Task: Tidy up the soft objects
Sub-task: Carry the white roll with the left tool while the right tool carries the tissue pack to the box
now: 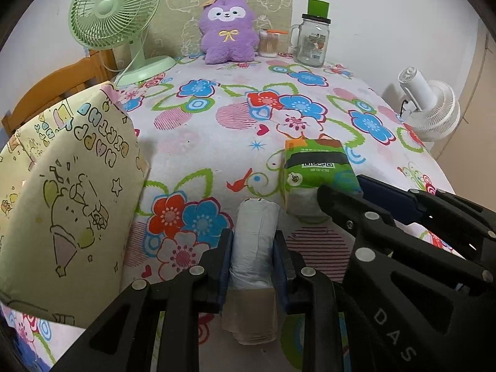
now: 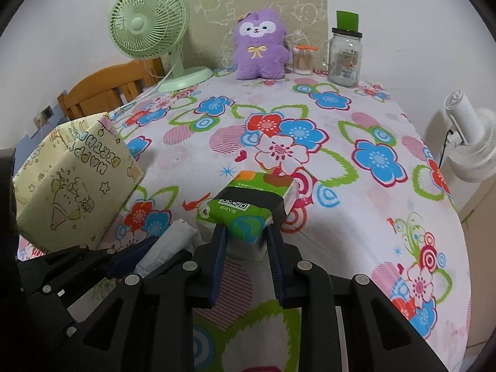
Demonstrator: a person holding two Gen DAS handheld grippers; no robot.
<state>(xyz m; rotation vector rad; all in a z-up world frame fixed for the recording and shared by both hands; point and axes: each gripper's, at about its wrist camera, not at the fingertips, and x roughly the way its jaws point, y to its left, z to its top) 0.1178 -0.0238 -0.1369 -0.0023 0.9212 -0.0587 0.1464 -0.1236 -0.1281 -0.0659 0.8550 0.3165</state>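
My left gripper (image 1: 253, 248) is shut on a white roll of plastic bags (image 1: 252, 241), held just above the flowered tablecloth; the roll also shows in the right wrist view (image 2: 169, 245). My right gripper (image 2: 245, 232) is shut on a green tissue pack (image 2: 248, 204), which also shows in the left wrist view (image 1: 319, 167) to the right of the roll. A yellow "Happy Birthday" gift bag (image 1: 62, 192) stands open at the left, close to the left gripper; it also shows in the right wrist view (image 2: 74, 179). A purple plush toy (image 1: 228, 29) sits at the table's far edge.
A green desk fan (image 1: 114, 15) stands at the back left. A cotton-swab jar (image 1: 269, 43) and a glass mug jar with a green lid (image 1: 313, 37) stand at the back right. A white fan (image 1: 431, 105) is off the table's right edge. A wooden chair (image 1: 62, 83) is behind the bag.
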